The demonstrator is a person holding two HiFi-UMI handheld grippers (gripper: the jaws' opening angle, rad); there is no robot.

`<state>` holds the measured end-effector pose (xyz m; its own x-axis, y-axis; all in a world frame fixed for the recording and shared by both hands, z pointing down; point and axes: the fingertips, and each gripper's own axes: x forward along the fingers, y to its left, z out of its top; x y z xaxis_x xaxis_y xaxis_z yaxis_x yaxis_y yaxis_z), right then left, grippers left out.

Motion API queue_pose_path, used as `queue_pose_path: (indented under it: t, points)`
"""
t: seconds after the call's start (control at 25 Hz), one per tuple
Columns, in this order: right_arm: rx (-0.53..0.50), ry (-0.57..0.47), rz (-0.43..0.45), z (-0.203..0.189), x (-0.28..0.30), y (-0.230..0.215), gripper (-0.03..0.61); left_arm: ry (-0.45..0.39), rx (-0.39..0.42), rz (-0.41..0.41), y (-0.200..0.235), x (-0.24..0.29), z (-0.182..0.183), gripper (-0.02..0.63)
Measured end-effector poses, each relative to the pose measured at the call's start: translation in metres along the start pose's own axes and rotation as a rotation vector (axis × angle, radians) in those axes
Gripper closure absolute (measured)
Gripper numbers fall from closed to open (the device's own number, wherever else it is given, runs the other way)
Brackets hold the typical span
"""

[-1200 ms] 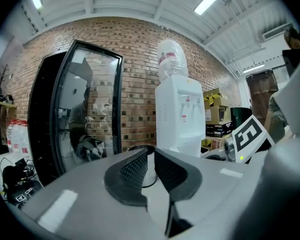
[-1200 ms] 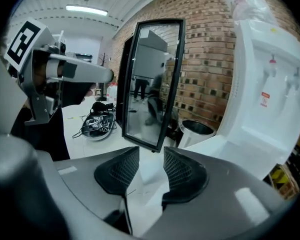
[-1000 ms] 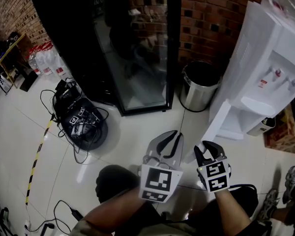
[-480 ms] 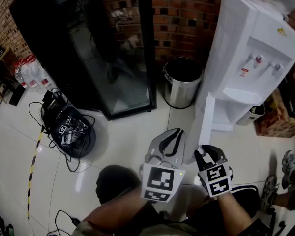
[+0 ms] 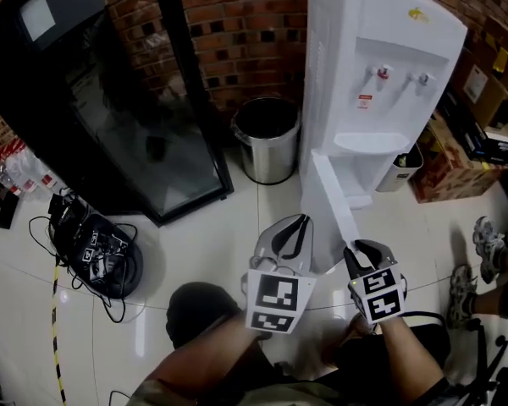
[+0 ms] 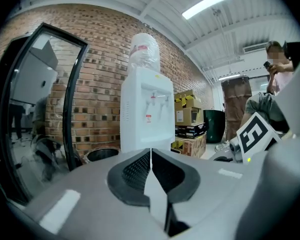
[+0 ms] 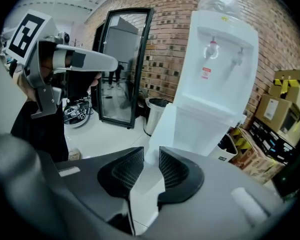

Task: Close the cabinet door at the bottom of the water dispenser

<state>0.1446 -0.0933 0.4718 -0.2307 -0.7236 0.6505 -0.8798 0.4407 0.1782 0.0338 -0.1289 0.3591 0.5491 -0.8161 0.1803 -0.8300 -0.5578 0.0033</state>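
Observation:
The white water dispenser (image 5: pixel 377 66) stands against the brick wall. Its bottom cabinet door (image 5: pixel 332 200) hangs open, swung out toward me over the floor. My right gripper (image 5: pixel 361 250) is at the door's free edge. In the right gripper view the door (image 7: pixel 162 129) runs down into the gap of the right gripper (image 7: pixel 151 166); its jaws are closing, and I see no pad pressing on the door. My left gripper (image 5: pixel 298 224) hovers left of the door with its fingers together and nothing held. The left gripper view shows the dispenser (image 6: pixel 146 111) beyond the left gripper (image 6: pixel 150 159).
A steel bin (image 5: pixel 268 138) sits left of the dispenser, beside a black glass-door fridge (image 5: pixel 110 117). Cables and a device (image 5: pixel 97 248) lie on the floor at left. Cardboard boxes (image 5: pixel 457 142) and a small white bin (image 5: pixel 402 172) are at right. A person's shoes (image 5: pixel 483 235) are nearby.
Both grippers have moved toward the dispenser, which has slid from the view's right edge to its centre. The right gripper's jaws have narrowed and now reach the door's edge.

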Motion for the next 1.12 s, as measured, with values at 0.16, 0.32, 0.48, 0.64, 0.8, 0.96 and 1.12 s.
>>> queue_pose_path:
  t: [0.16,0.32,0.48,0.64,0.8,0.96,1.12]
  points:
    - [0.028,0.013,-0.058,-0.009,-0.002,-0.028,0.488,0.005,-0.022,-0.042,-0.015,0.013,-0.002,0.606]
    - [0.080,0.038,-0.126,-0.019,0.001,-0.069,0.485,-0.006,-0.028,-0.073,-0.029,0.020,0.002,0.607]
    - [0.150,0.056,-0.173,-0.028,0.006,-0.115,0.474,-0.006,-0.031,-0.080,-0.031,0.023,0.002,0.611]
    - [0.170,0.072,-0.210,-0.031,0.013,-0.152,0.468,0.008,-0.038,-0.078,-0.028,0.026,-0.003,0.612]
    - [0.174,0.066,-0.232,-0.029,0.022,-0.182,0.473,0.024,-0.027,-0.077,-0.027,0.035,-0.009,0.612]
    - [0.189,0.052,-0.261,-0.026,0.033,-0.213,0.480,0.056,-0.004,-0.067,-0.021,0.050,-0.022,0.612]
    - [0.231,0.033,-0.307,-0.022,0.050,-0.244,0.485,0.105,0.009,-0.041,-0.004,0.067,-0.040,0.612]
